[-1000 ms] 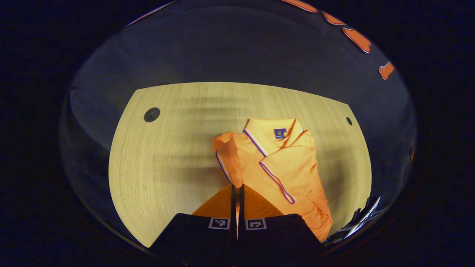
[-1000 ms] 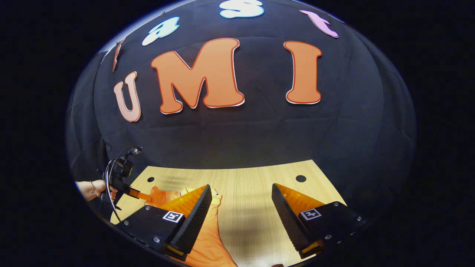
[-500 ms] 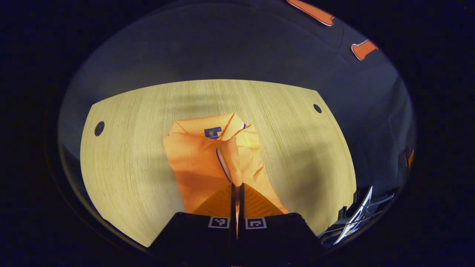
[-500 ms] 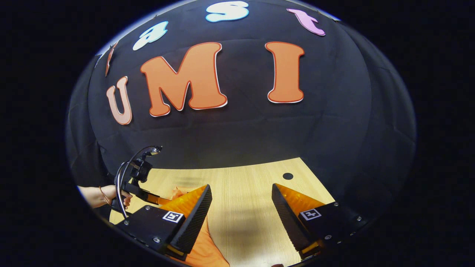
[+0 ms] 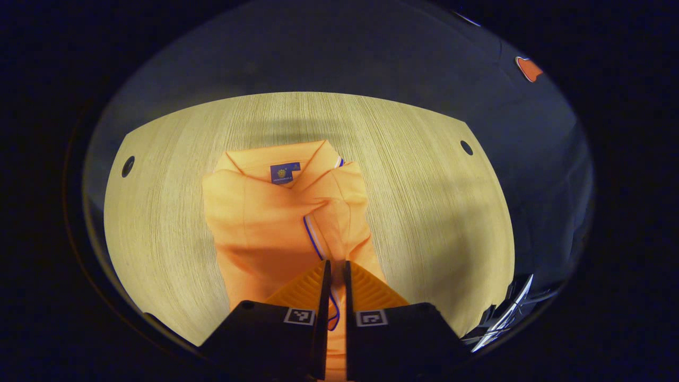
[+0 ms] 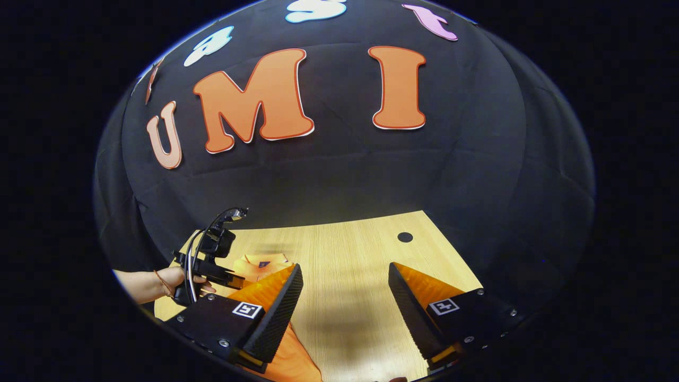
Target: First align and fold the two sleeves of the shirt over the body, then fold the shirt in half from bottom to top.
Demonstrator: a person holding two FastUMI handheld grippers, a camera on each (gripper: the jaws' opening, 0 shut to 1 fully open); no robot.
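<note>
The orange polo shirt [image 5: 265, 223] lies on the wooden table [image 5: 424, 185], collar at the far end, with a small blue tag inside the collar. One blue-trimmed sleeve [image 5: 326, 228] is folded over the body and runs down into the narrow gap of my left gripper [image 5: 335, 262]; its fingers stand a little apart, low over the shirt. In the right gripper view my right gripper [image 6: 345, 268] hangs wide open above bare table, with the shirt [image 6: 289, 361] under its left finger. A hand [image 6: 175, 278] holds the left gripper [image 6: 231, 277] over the shirt's collar end.
The table has a round hole near each far corner [image 5: 128, 166] [image 5: 466, 147] [image 6: 405, 237]. Black cloth wall stands behind the table. Something metal [image 5: 504, 318] shows at the table's near right edge.
My left gripper carried the sleeve across and down onto the shirt's body, and its fingers have parted slightly. The right gripper stayed open and drifted a little.
</note>
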